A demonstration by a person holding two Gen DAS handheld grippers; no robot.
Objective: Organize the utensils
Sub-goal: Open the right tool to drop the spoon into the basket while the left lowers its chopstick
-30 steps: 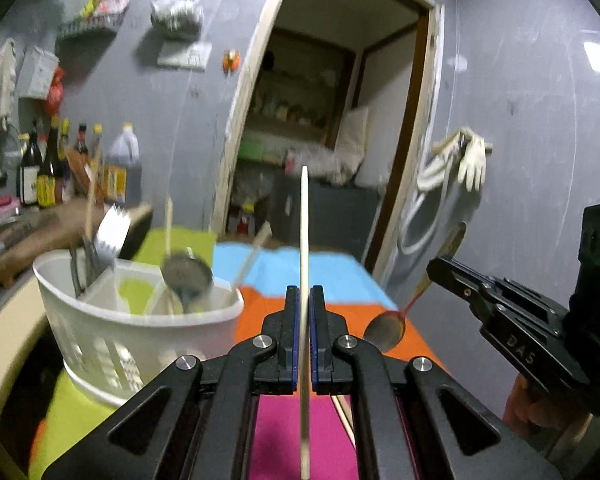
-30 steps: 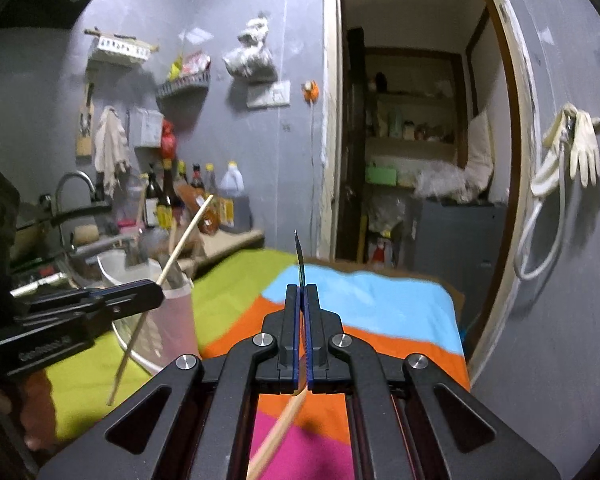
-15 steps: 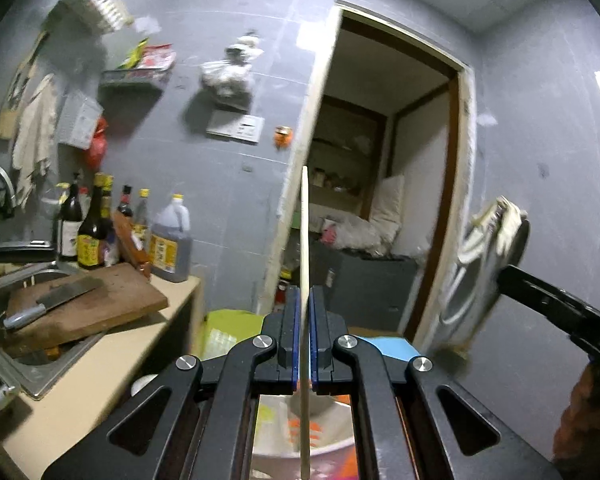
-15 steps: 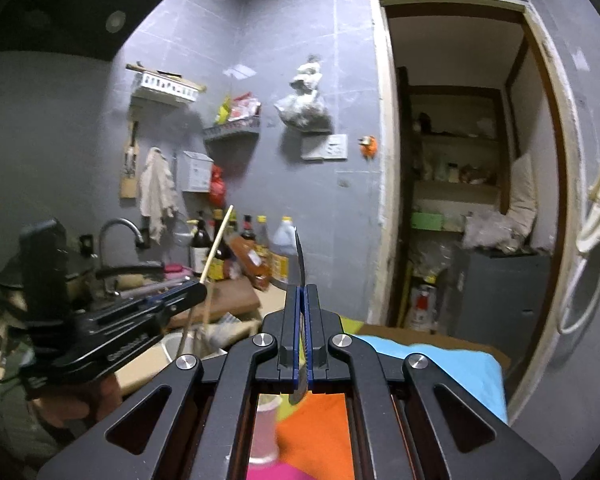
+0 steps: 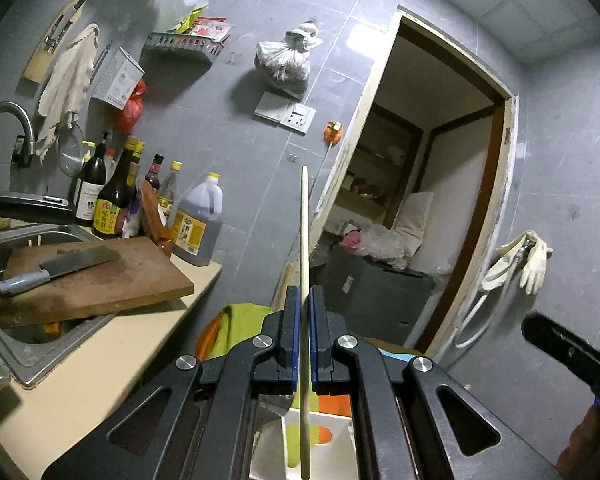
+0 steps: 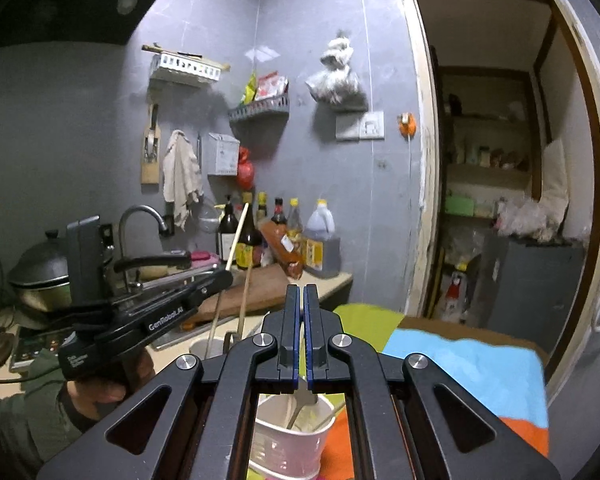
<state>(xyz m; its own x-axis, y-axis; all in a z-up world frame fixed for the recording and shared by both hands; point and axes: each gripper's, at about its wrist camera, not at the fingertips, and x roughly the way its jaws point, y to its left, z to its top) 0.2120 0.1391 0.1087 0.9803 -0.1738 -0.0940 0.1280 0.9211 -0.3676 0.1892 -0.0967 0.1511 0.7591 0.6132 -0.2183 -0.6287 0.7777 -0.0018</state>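
My left gripper (image 5: pixel 305 300) is shut on a pale wooden chopstick (image 5: pixel 305 220) that stands upright through the pads. Its lower end hangs over a compartment of the white utensil holder (image 5: pixel 336 420). In the right wrist view the same left gripper (image 6: pixel 220 278) shows at the left, in a person's hand, with the chopstick (image 6: pixel 238 232) slanting through it. My right gripper (image 6: pixel 302 304) is shut. A grey spoon (image 6: pixel 302 398) runs down from between its pads into the white utensil holder (image 6: pixel 288 444). Its tip (image 5: pixel 540 328) shows at the right edge of the left wrist view.
A counter on the left carries a sink, a cutting board with a cleaver (image 5: pixel 60 268) and several bottles (image 5: pixel 196 224). The holder stands on a striped cloth (image 6: pixel 460 360). Other utensils (image 6: pixel 243 308) stand in the holder. A doorway opens at the right.
Both grippers have risen and swung toward the holder, which now sits at the bottom of both views. The spoon's handle tip no longer shows above the right pads.
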